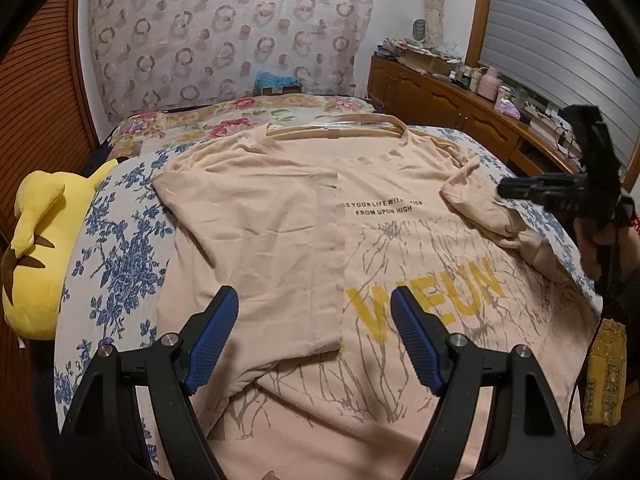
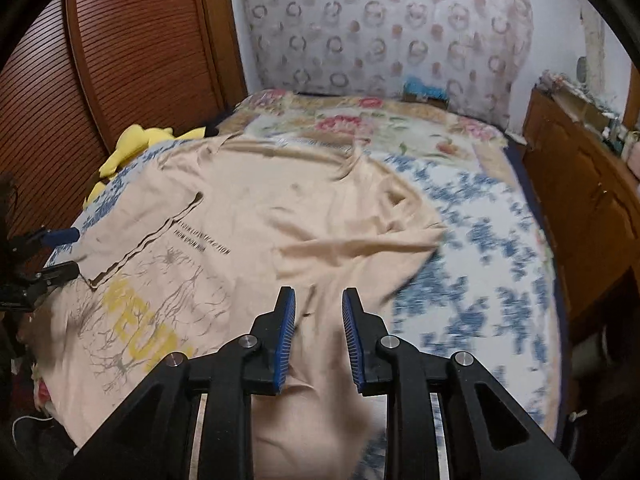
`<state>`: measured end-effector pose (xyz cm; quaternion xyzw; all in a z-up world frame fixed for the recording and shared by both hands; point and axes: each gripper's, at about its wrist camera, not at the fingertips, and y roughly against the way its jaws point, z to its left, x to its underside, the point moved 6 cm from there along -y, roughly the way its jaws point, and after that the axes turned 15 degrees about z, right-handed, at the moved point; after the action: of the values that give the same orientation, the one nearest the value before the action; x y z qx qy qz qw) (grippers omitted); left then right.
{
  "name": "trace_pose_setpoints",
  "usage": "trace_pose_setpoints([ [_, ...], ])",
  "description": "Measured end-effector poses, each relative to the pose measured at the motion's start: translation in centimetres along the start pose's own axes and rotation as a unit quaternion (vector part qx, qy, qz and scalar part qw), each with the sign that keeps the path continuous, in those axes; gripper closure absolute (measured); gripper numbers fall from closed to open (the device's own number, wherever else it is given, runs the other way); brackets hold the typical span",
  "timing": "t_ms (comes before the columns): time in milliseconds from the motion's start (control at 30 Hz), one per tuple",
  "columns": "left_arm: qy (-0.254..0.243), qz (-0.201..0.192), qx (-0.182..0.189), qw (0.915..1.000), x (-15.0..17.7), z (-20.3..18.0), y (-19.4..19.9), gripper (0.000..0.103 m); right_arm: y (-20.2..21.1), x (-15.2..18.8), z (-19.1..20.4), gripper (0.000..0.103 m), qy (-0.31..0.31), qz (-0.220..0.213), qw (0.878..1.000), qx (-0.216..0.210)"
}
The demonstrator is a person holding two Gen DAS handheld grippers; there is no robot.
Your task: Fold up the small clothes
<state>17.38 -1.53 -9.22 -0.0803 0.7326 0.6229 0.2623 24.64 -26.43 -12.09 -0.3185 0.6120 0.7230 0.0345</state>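
The left gripper (image 1: pixel 314 306) hangs released, jaws wide, above the folded-over left side of the beige T-shirt (image 1: pixel 400 248). The right gripper (image 2: pixel 318 300) is parted a little over the shirt's right side, pads clear of the cloth. The shirt lies spread on the blue-flowered bedsheet (image 1: pixel 120 248), collar far. Beyond its left edge sits a yellow plush toy (image 1: pixel 44 240).

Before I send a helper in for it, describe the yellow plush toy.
On the bed, look at its left edge beside the wooden slatted wall. The yellow plush toy lies there, left of the beige T-shirt: the only solid bright yellow, stuffed thing.
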Motion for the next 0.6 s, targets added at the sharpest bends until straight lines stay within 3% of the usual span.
trace_pose_setpoints([
  [133, 0.002, 0.001, -0.003, 1.0000, 0.4, 0.4, 0.2, 0.024, -2.8, -1.0, 1.8, 0.076, 0.012, 0.023, 1.000, 0.001],
  [233, 0.006, 0.002, -0.003, 1.0000, 0.7, 0.7, 0.2, 0.024, -4.6, -1.6, 1.0, 0.076, 0.001, 0.042, 0.999, 0.020],
  [433, 0.011, 0.007, -0.002, 0.9999, 1.2, 1.2, -0.2, 0.024, -5.4, -2.4, 0.1, 0.070, -0.012, 0.045, 0.999, 0.024],
  [600, 0.012, 0.007, -0.001, 0.9999, 1.4, 1.3, -0.2, 0.024, -4.8, -2.1, 0.9, 0.072, 0.003, 0.047, 0.999, 0.005],
])
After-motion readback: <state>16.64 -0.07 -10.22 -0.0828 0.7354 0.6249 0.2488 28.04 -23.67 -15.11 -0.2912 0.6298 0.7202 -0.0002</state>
